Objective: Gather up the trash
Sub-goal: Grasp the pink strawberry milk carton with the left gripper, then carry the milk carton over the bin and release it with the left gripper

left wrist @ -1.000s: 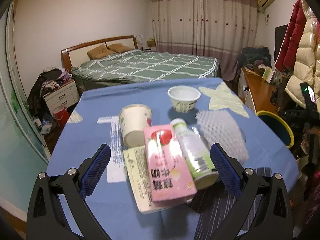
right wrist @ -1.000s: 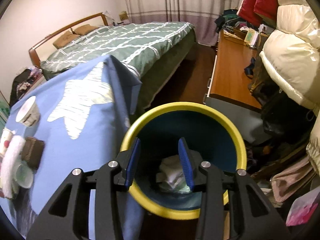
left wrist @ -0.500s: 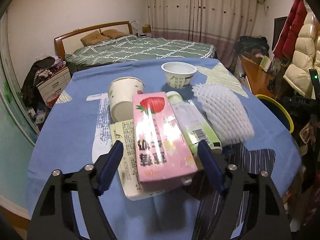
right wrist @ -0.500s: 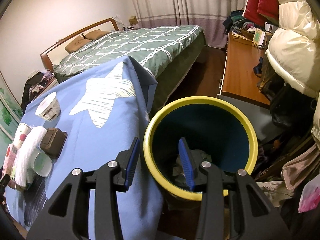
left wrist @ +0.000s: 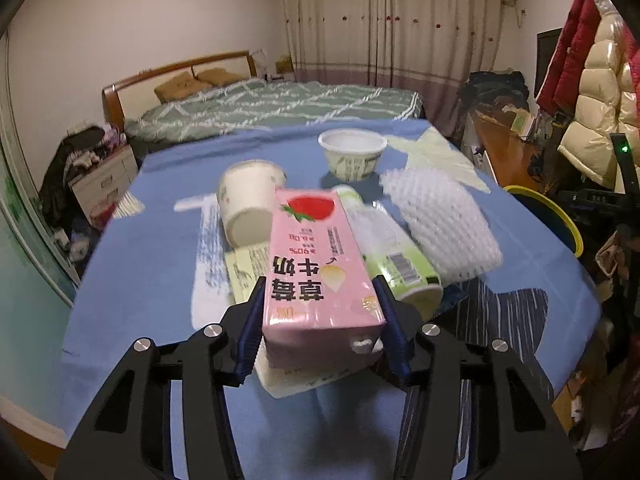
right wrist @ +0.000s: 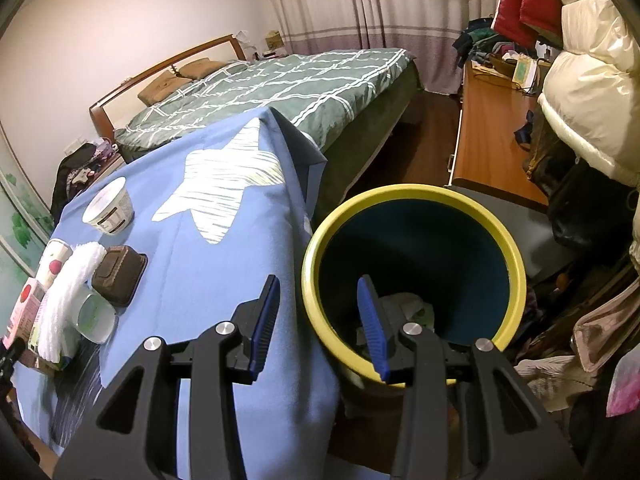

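A blue star-patterned tablecloth covers the table holding the rubbish, with a green-quilted wooden bed beyond it at 12 o'clock. In the right wrist view, a round dark-blue waste bin with a yellow rim stands on the floor just beside the table's edge, crumpled waste lying in its bottom. The right gripper hangs with its blue-padded jaws apart and empty, straddling the bin's near rim.

On the cloth, a white foam fruit net lies at 2 o'clock of the pile, a tipped white paper cup at 11 o'clock, a white plastic tub upright behind them, and a green-labelled plastic bottle on its side. The left gripper is closing, its pads pressed against both sides of a pink strawberry milk carton, which rests atop a pale flattened carton.
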The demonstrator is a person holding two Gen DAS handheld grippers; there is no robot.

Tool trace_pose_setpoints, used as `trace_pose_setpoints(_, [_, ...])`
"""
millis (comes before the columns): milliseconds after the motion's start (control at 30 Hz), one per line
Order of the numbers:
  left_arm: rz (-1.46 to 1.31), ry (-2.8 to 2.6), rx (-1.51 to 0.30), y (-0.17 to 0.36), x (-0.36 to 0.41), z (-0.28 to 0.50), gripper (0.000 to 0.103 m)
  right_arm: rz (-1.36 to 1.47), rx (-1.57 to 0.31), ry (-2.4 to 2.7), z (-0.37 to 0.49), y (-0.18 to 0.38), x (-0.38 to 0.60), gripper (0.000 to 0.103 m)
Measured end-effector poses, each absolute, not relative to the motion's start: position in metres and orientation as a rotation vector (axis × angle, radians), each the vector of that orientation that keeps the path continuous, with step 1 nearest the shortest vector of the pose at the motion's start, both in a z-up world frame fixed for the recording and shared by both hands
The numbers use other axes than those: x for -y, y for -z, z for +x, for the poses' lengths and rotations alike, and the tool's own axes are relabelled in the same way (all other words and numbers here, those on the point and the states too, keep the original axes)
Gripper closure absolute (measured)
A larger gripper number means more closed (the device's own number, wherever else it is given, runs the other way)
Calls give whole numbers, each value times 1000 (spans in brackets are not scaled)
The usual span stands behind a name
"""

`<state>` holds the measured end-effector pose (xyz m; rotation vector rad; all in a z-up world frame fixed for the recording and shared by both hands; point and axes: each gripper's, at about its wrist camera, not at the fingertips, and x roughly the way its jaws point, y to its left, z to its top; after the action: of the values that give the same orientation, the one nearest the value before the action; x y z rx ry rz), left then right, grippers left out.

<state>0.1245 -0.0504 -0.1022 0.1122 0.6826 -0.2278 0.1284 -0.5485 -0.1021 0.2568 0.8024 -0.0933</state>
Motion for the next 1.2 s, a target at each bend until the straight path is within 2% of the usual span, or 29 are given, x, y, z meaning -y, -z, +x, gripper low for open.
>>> trace_pose_setpoints(733, [108, 300, -500, 13, 62, 116, 53, 278, -752, 69, 112, 90, 548, 64])
trace_pose_setpoints(967, [131, 478, -465, -16, 133, 136, 53, 309, -704, 94, 89, 81, 569, 64])
trace_pose_setpoints(1200, [155, 707, -534, -11, 243, 162, 53, 357, -683, 181, 57, 88, 611, 64])
